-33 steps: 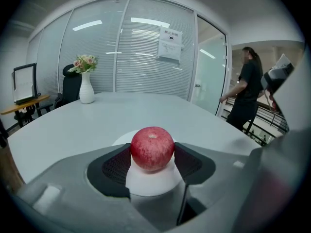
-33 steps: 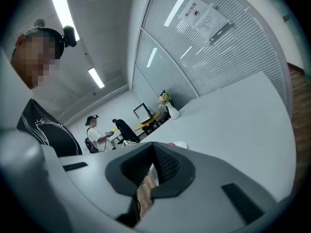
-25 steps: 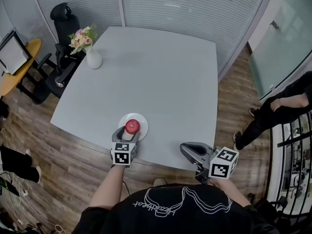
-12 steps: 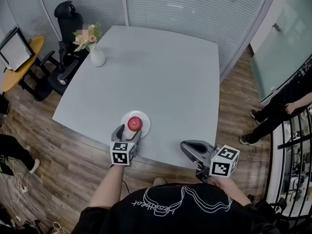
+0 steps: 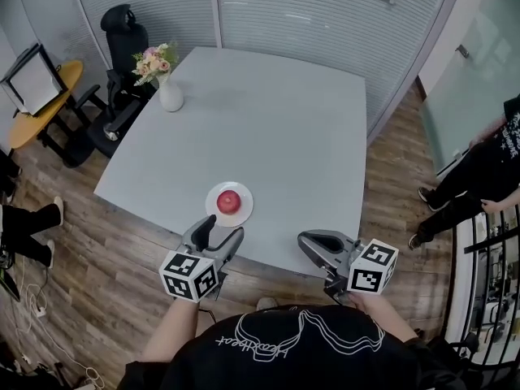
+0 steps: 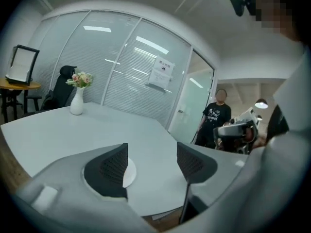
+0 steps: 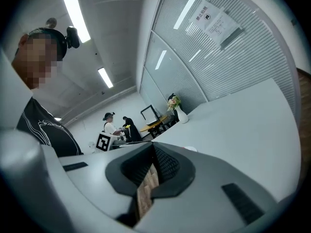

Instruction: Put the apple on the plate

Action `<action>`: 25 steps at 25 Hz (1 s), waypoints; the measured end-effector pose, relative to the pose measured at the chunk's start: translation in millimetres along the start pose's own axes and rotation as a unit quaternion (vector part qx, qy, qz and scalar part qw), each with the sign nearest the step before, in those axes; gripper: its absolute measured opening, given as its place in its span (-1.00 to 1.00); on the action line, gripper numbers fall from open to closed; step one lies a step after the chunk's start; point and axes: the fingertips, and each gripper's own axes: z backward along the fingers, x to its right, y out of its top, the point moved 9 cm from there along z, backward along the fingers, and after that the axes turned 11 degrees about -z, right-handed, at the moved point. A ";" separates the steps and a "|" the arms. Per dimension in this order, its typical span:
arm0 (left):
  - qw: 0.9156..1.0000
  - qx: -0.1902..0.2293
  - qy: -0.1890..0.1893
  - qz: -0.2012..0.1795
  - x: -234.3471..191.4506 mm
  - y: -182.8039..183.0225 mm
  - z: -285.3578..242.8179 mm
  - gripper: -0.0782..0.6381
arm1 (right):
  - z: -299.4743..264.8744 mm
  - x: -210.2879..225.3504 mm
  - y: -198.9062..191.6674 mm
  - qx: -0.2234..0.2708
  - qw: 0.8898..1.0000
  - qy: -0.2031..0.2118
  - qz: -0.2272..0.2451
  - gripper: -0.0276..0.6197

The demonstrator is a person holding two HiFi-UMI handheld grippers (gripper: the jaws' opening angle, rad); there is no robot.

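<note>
Left gripper [image 5: 221, 232] hangs released over the near edge of the table [image 5: 268, 128], its jaws wide apart with nothing between them. Right gripper [image 5: 303, 243] is clenched, its jaw tips together and holding nothing. The apple [image 5: 229, 201] sits on the plate [image 5: 213, 210], just beyond the left gripper's tips.

Each gripper carries a cube of black-and-white square markers, with no letters on them. A paper notice [image 6: 162, 73] hangs on the glass wall, its print too small to read. The white line print on the person's black shirt [image 5: 276, 335] cannot be read either.

A second ago the left jaws stood around the apple on the plate. Now they have drawn back toward the person and risen, clear of the fruit. The apple has stayed on the plate. The right gripper has hardly shifted.

The apple is red and glossy, the plate round and white. In the left gripper view only a white sliver of plate shows beside one black, cross-hatched pad [image 6: 114, 168]. The table is matte pale grey with rounded corners. A bulbous white vase [image 5: 171, 97] of flowers stands at its far corner, above wood plank flooring [image 5: 97, 250].
</note>
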 end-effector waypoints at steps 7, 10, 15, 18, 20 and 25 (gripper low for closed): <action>0.993 0.051 -0.105 -0.028 58.5 38.0 39.4 -0.51 | 6.0 -23.2 -3.3 -0.012 0.999 0.029 0.040 -0.89; 0.992 0.052 -0.117 -0.008 73.4 41.1 49.5 -0.58 | 6.7 -30.5 -7.6 -0.010 0.998 0.047 0.043 -0.89; 0.992 0.060 -0.113 -0.015 81.1 37.7 57.5 -0.71 | 0.1 -39.0 -16.5 -0.021 0.996 0.074 0.044 -0.89; 0.992 0.060 -0.111 -0.015 84.4 36.5 60.9 -0.73 | -1.3 -44.2 -19.6 -0.034 0.995 0.079 0.056 -0.89; 0.992 0.061 -0.111 -0.015 86.0 36.1 62.4 -0.73 | -1.9 -45.2 -19.9 -0.037 0.995 0.078 0.059 -0.89; 0.992 0.058 -0.108 -0.017 87.6 35.3 62.4 -0.73 | -2.3 -47.9 -18.9 -0.037 0.994 0.079 0.061 -0.89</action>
